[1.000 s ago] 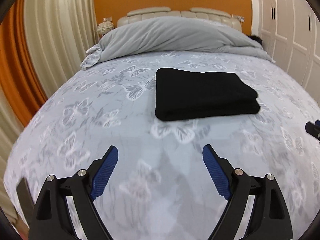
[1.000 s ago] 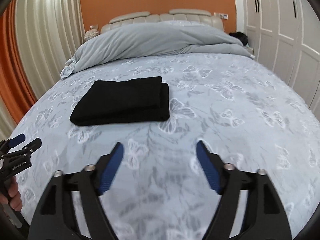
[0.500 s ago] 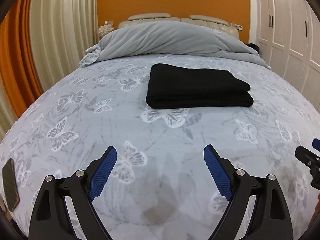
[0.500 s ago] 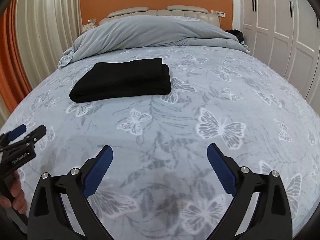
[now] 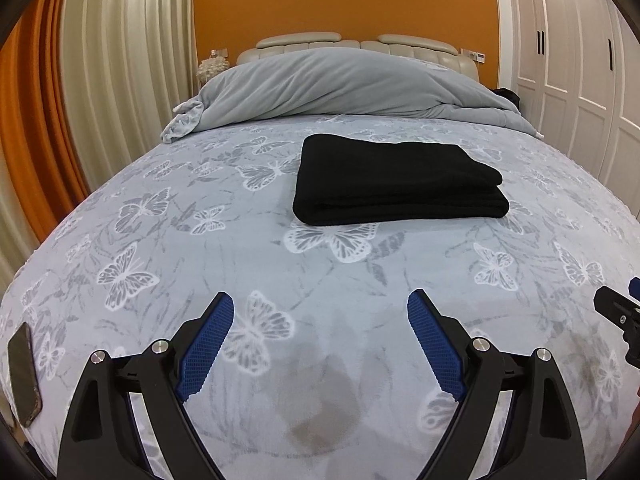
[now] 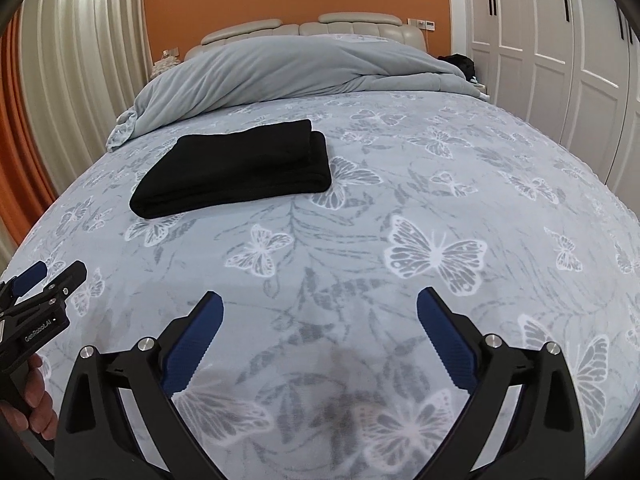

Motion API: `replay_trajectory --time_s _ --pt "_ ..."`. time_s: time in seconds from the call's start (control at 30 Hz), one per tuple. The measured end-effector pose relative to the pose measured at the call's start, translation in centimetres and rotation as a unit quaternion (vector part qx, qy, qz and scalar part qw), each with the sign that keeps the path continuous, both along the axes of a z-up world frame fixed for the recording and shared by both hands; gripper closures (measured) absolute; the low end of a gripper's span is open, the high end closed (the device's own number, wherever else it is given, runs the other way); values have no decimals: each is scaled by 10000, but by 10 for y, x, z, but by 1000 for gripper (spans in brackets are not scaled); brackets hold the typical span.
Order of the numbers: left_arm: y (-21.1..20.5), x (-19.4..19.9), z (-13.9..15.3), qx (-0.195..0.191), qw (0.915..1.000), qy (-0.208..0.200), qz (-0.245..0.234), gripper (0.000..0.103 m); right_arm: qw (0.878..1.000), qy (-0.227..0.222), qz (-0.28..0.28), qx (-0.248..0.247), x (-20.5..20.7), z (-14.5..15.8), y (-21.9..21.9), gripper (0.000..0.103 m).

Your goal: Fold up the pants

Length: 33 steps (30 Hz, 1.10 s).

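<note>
The folded black pants [image 5: 396,182] lie mid-bed at 12 o'clock, well clear of both grippers. The left gripper [image 5: 320,316] and right gripper [image 6: 320,312] gape, empty. Only the left view shows a phone [image 5: 24,376] at 9 o'clock.

Matt black cloth pants [image 5: 396,184] lie on the soft, fleecy bedspread [image 5: 240,264]; the gripper pads [image 6: 192,344] are ribbed blue rubber on matt black plastic.
</note>
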<state>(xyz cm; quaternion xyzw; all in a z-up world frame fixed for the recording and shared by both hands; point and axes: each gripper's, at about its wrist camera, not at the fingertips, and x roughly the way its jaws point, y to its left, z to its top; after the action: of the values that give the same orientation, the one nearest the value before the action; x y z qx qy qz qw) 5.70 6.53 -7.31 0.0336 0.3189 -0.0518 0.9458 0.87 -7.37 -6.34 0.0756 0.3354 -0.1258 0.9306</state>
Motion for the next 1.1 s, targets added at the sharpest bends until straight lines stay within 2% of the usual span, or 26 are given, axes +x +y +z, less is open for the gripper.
replay_trajectory --time_s 1.1 --pt "-3 2 -7 40 9999 96 -121 17 9998 65 120 -126 -2 -4 18 7"
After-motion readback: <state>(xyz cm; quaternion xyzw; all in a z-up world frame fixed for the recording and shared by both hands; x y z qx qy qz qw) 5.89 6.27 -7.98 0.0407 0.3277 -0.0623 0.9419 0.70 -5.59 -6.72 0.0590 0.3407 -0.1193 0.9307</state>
